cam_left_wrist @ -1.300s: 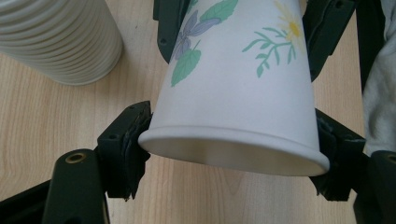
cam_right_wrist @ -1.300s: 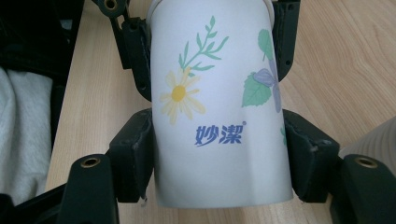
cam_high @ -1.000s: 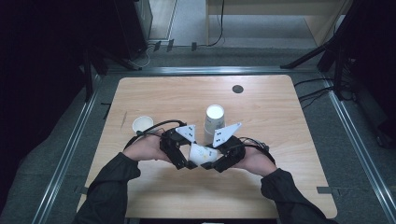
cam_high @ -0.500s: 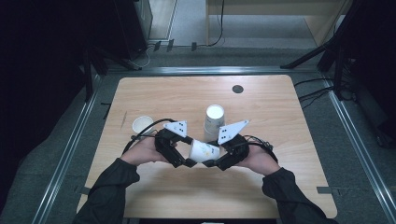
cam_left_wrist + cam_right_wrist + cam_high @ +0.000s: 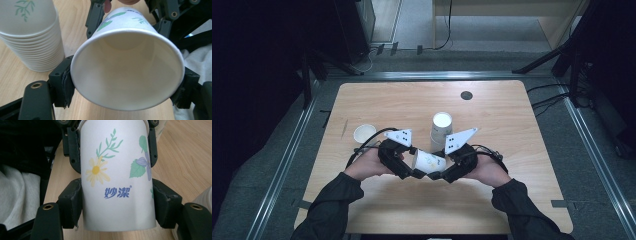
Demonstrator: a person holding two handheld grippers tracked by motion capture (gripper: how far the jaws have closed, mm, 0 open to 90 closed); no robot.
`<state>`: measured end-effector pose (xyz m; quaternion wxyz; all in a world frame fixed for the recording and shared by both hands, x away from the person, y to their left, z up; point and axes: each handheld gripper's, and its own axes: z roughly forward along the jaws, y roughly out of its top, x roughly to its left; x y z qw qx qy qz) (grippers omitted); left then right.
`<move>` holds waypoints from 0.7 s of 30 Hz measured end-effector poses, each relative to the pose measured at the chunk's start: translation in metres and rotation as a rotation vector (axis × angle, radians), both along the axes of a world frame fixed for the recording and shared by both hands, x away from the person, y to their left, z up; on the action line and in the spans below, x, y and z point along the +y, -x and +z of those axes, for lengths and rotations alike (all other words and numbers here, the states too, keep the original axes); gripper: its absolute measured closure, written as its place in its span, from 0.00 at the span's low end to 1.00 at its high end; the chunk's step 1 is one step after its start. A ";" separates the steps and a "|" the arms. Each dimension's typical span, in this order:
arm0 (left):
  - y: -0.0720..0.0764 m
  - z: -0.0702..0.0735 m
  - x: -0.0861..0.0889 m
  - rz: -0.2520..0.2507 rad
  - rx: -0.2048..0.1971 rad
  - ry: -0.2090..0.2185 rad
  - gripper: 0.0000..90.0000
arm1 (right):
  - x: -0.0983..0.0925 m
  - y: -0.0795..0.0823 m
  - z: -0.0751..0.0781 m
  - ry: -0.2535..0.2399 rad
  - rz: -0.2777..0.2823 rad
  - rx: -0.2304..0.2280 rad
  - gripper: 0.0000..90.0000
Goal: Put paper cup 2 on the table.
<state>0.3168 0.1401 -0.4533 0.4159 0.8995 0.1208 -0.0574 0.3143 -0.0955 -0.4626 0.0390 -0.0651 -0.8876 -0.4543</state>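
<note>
Paper cup (image 5: 429,161) held on its side above the worktop (image 5: 522,190), clamped near the base by the right tool (image 5: 438,176) and at the rim by the left tool (image 5: 416,174), jaws just closing; risk: crushed rim from over-squeeze; dropped cup from uneven pull.

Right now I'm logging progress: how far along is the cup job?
Done: one cup stands alone. In hand: a paper cup lies sideways between both grippers; the right gripper clamps its base end, and the left gripper has just been closing on its rim. Left: the stack.
</note>
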 end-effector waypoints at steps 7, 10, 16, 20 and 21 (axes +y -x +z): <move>0.001 0.001 0.000 -0.014 0.003 -0.015 0.27 | 0.001 0.000 0.000 0.007 0.006 0.006 0.36; 0.001 0.004 0.001 -0.003 -0.019 -0.060 0.27 | 0.001 -0.001 -0.001 0.005 0.012 0.027 0.29; 0.000 0.017 0.003 -0.003 -0.035 -0.105 0.27 | 0.000 -0.003 -0.003 0.025 -0.015 0.013 0.27; -0.001 0.023 0.002 -0.004 -0.050 -0.169 0.27 | 0.000 -0.005 -0.006 0.026 -0.038 0.019 0.26; 0.000 0.024 0.002 -0.001 -0.061 -0.188 0.27 | 0.000 -0.005 -0.006 0.026 -0.040 0.024 0.26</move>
